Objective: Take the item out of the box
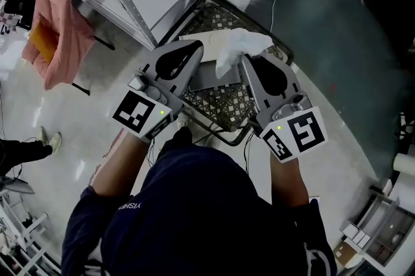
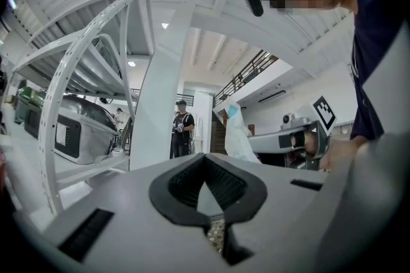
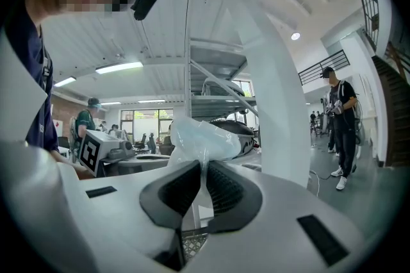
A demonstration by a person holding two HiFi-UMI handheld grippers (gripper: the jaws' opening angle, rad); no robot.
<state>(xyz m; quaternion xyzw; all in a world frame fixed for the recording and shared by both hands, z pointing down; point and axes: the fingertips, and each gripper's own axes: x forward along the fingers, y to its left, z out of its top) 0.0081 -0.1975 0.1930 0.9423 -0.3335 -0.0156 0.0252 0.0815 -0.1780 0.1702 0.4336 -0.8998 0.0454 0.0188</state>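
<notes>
Right gripper (image 3: 202, 164): my fingers (image 3: 176, 191) are nipped almost together on a fold of the white plastic bag (image 3: 200, 137). The pinch is right at the tips, and the rest of the bag bunches up just past them. Left gripper (image 2: 205, 159): tips together, nothing in them, only a bit of mesh visible low in the gap. In the head view the bag sits off my right tips, above the wire basket (image 1: 224, 100) and just beside my left tips; can't tell if it touches them. A flat grey panel (image 1: 209, 77) lies in the basket below both sets of tips. Beyond the right fingers there's a white rack upright (image 3: 272, 99), and further off to the right a person standing (image 3: 339, 121).
</notes>
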